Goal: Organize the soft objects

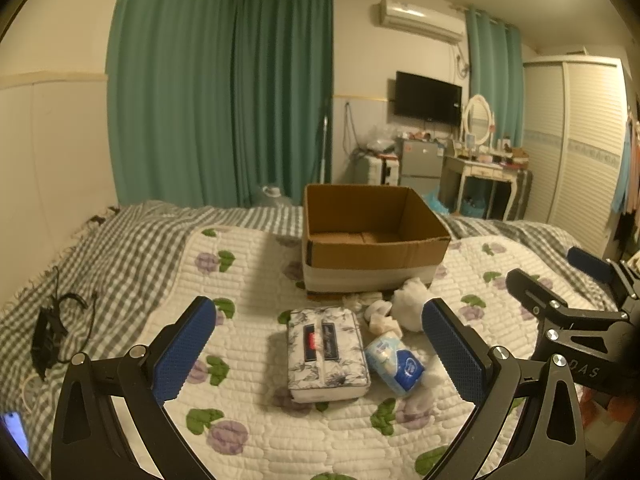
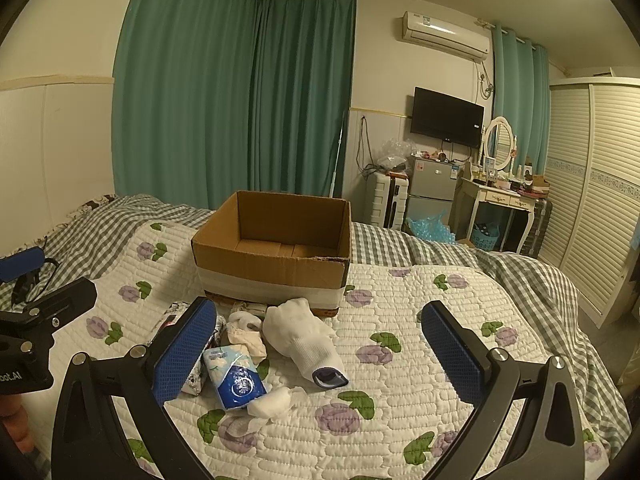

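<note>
An open, empty cardboard box (image 1: 372, 236) (image 2: 276, 248) stands on the quilted bed. In front of it lie a floral tissue pack (image 1: 326, 354), a blue tissue packet (image 1: 394, 362) (image 2: 236, 376), a white sock (image 2: 304, 338) (image 1: 410, 304), crumpled cloths (image 2: 244, 330) and a white cotton wad (image 2: 272, 400). My left gripper (image 1: 320, 350) is open and empty, hovering over the floral pack. My right gripper (image 2: 320, 350) is open and empty, above the sock. Each gripper also shows in the other view: the right gripper (image 1: 556, 280) and the left gripper (image 2: 44, 280).
A black cable bundle (image 1: 54, 328) lies on the checked blanket at left, and a phone (image 1: 16, 432) at the bed's near left corner. Past the bed stand a fridge (image 2: 432, 188), a dressing table (image 2: 504, 200), a wardrobe (image 2: 592, 184) and green curtains (image 2: 240, 100).
</note>
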`<move>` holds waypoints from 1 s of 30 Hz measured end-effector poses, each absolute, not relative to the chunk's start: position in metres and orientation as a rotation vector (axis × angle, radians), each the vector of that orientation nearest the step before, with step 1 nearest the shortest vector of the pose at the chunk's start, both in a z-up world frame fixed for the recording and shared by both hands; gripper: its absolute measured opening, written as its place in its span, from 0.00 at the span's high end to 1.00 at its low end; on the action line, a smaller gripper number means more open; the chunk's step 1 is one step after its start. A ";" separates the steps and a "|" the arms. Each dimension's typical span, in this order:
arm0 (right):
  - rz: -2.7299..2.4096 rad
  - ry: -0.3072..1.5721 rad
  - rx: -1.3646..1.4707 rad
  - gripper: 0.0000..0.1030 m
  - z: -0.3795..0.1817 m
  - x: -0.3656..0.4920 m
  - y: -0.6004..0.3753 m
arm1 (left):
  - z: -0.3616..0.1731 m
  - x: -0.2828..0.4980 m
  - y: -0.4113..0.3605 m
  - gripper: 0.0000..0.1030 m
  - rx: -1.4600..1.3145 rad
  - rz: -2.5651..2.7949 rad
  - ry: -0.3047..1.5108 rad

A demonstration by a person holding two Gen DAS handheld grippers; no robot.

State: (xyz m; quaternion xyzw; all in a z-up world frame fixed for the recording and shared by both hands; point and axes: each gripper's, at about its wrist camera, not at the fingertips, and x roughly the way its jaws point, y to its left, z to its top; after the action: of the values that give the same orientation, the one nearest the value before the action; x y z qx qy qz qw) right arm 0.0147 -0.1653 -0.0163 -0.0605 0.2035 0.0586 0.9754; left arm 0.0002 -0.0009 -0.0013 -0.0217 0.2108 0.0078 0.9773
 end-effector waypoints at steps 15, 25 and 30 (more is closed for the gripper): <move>0.102 0.394 -0.140 0.00 -0.006 0.009 -0.165 | 0.024 -0.015 -0.008 0.00 0.004 0.038 0.396; 0.113 0.485 -0.102 0.00 -0.009 0.016 -0.173 | 0.003 0.001 0.005 0.00 -0.014 0.089 0.583; 0.151 0.680 -0.102 0.00 -0.049 0.044 -0.168 | -0.051 0.028 0.010 0.00 -0.026 0.093 0.700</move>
State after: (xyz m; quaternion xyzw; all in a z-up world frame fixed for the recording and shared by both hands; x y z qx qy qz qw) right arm 0.0439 -0.1676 -0.0495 -0.0498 0.3331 0.0741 0.9386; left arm 0.0278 0.0100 -0.0505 -0.0128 0.3427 0.0456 0.9383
